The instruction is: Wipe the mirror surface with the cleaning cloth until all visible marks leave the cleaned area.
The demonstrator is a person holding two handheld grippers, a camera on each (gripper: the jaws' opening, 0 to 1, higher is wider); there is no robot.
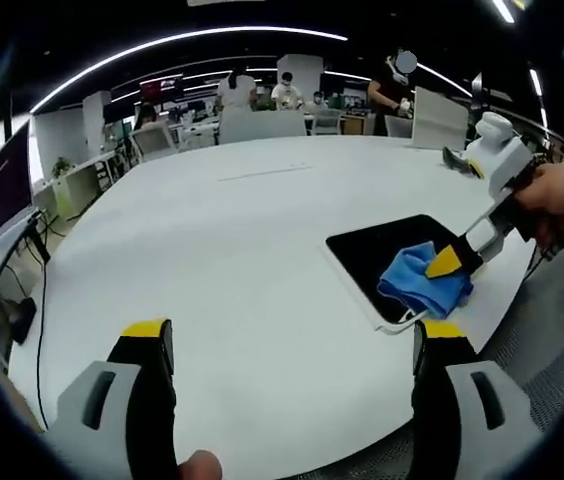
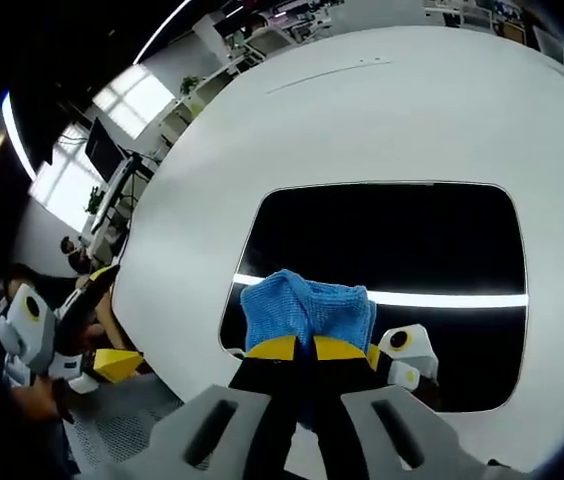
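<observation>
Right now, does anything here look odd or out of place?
Nothing stands out. The mirror lies flat on the table, and the right gripper presses the blue cloth onto it.

No readable text anywhere.
No words, labels, brand names, numbers or signs can be made out on any surface in either gripper view.
</observation>
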